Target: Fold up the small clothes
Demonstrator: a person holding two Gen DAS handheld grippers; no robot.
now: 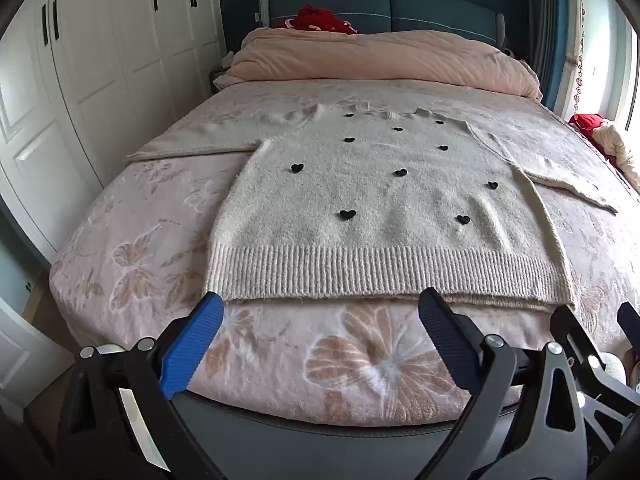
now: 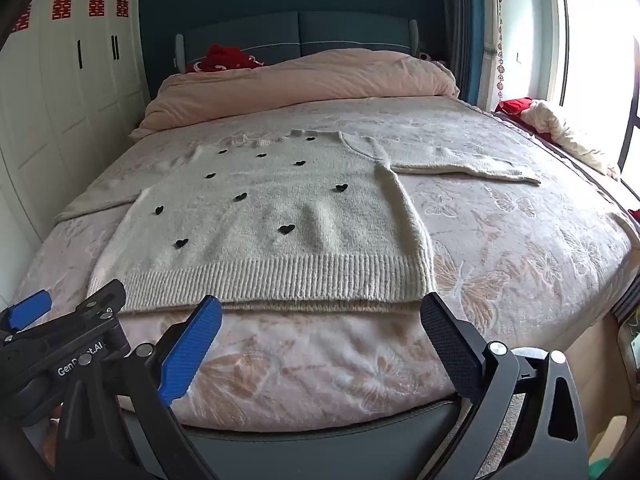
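Sweater flat; tools apparently tilted down.

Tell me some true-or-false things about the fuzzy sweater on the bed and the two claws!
1. The sweater lies spread flat on the bed. True.
2. The sweater has little red stars on it. False: it has small black hearts.
3. The left claw is squeezing the sweater's bottom edge. False: it is open, short of the ribbed hem, holding nothing.
4. The right claw is open too. True.
5. Both sleeves are folded in across the sweater's front. False: each sleeve, like this one, sticks out to its side.
6. A pink quilt is bunched up near the headboard. True.
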